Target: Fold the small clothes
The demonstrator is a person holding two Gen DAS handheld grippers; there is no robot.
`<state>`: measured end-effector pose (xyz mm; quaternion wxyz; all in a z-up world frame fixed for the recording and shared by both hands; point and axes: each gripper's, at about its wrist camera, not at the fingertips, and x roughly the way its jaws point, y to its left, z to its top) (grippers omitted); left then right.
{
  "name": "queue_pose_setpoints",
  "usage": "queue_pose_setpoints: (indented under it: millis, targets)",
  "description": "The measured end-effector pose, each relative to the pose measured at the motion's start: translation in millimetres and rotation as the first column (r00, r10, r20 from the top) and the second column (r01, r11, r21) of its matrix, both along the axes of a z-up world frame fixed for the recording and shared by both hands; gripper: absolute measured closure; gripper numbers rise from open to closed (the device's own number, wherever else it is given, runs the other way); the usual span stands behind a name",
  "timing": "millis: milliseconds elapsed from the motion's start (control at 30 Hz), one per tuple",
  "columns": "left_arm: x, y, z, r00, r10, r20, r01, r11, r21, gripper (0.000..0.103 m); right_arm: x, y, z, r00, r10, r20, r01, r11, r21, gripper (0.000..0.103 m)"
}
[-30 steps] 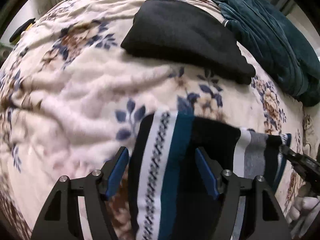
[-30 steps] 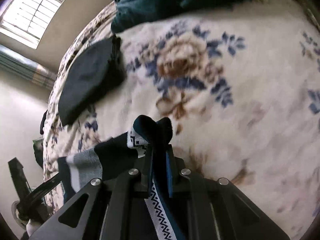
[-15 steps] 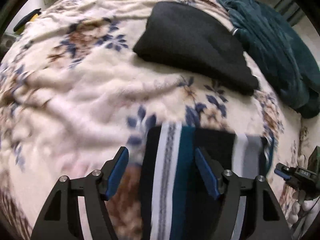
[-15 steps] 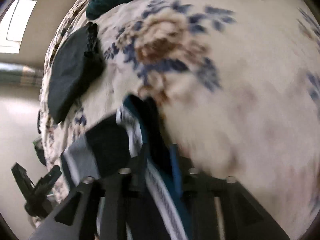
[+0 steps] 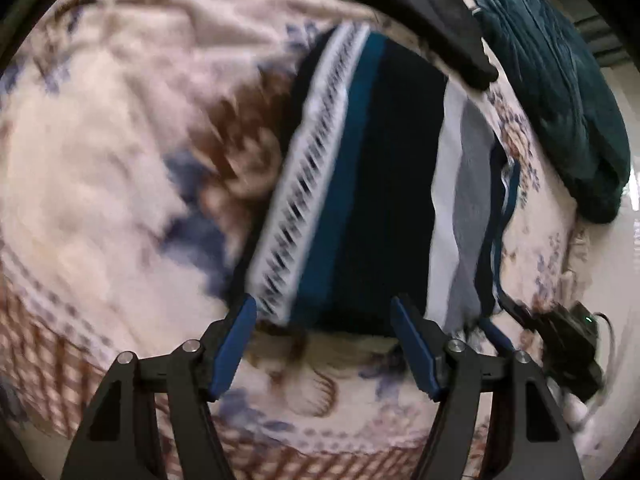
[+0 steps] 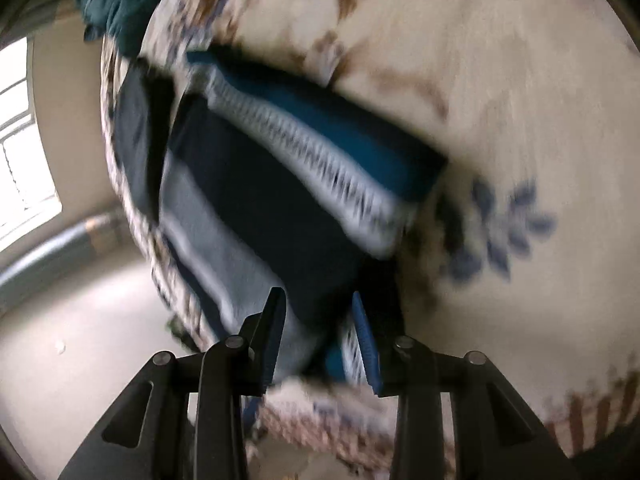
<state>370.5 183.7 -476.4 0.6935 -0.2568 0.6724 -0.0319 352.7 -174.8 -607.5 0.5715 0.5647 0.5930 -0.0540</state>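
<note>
A striped garment [image 5: 372, 184] in navy, teal, white and grey lies folded on the floral blanket [image 5: 100, 184]. It also shows in the right wrist view [image 6: 280, 184]. My left gripper [image 5: 322, 344] is open and empty, just short of the garment's near edge. My right gripper [image 6: 318, 336] is partly open with the garment's near edge between its fingers; the frame is blurred and contact is unclear. The right gripper also shows in the left wrist view [image 5: 560, 344], at the garment's right corner.
A folded black garment [image 5: 408, 4] lies behind the striped one, and also shows in the right wrist view [image 6: 136, 148]. A dark teal garment [image 5: 560, 92] is heaped at the back right. The bed edge and floor [image 6: 80, 320] are at the left.
Both grippers pulled back toward the bed edge, so the striped garment sits farther ahead. My right gripper's jaws opened from shut on the garment. The garment now lies flat.
</note>
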Motion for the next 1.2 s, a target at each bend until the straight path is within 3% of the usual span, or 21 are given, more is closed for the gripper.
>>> queue_pose_setpoints:
  millis: [33,100,233,333,400,467,500,533,600,700,767,800,833,900,1033,1200]
  targets:
    - [-1,-2,-4,1.000,0.017,-0.004,-0.017,1.000,-0.009,0.035,0,-2,-2,1.000,-0.022,0.004,0.022,0.999,-0.025,0.098]
    - [1,-3,-9,0.999,0.040,-0.015,-0.041,0.999,-0.018,0.035,-4,-2,4,0.999,-0.040,-0.009,0.039,0.998,-0.045,0.098]
    - [-3,1,-8,0.997,0.071,-0.039,-0.073,0.996,-0.046,0.035,-17,1,43,0.999,0.035,-0.004,-0.035,0.990,-0.139,0.099]
    - [-8,6,-3,0.997,0.056,-0.050,-0.058,0.998,-0.036,0.035,-18,6,36,0.977,0.171,-0.132,-0.191,0.967,-0.167,0.099]
    - [-11,9,-3,0.998,0.039,-0.052,-0.040,0.999,-0.005,0.035,-21,3,25,0.963,0.199,-0.183,-0.226,0.964,-0.143,0.098]
    - [-14,14,-1,0.997,0.050,-0.054,-0.050,0.999,-0.007,0.035,-25,0,28,0.972,0.176,-0.155,-0.188,0.980,-0.064,0.097]
    - [-15,16,-1,0.997,0.052,-0.058,-0.053,0.999,-0.008,0.035,-27,2,36,0.980,0.163,-0.112,-0.168,0.985,-0.033,0.090]
    - [-15,16,-1,0.997,0.051,-0.059,-0.052,0.999,-0.002,0.035,-27,4,40,0.983,0.154,-0.097,-0.157,0.988,-0.018,0.066]
    - [-16,20,-1,0.997,0.051,-0.053,-0.051,0.999,0.002,0.035,-28,16,39,0.992,0.099,-0.080,-0.094,0.993,0.068,0.037]
    - [-15,19,-7,0.996,0.061,-0.064,-0.062,0.998,-0.009,0.035,-24,37,7,0.989,-0.042,-0.144,0.071,0.976,0.205,0.033]
    - [-14,16,-10,0.995,0.070,-0.072,-0.073,0.997,-0.027,0.035,-9,45,-18,0.983,-0.108,-0.150,0.143,0.960,0.242,0.035]
    - [-14,15,-11,0.994,0.079,-0.076,-0.083,0.996,-0.046,0.035,1,49,-25,0.980,-0.140,-0.142,0.168,0.962,0.215,0.058]
    - [-15,15,-12,0.993,0.090,-0.081,-0.095,0.993,-0.065,0.035,7,49,-27,0.981,-0.133,-0.140,0.158,0.970,0.187,0.091]
    - [-16,11,-14,0.991,0.103,-0.088,-0.112,0.989,-0.095,0.035,20,52,-18,0.988,-0.123,-0.090,0.135,0.981,0.138,0.091]
    - [-21,6,-16,0.990,0.102,-0.101,-0.114,0.986,-0.121,0.035,26,60,30,0.997,0.059,0.059,-0.060,0.998,0.018,0.091]
    - [-25,-5,-28,0.987,0.097,-0.126,-0.117,0.980,-0.159,0.035,-5,57,36,0.998,0.067,0.002,-0.067,0.998,-0.011,0.090]
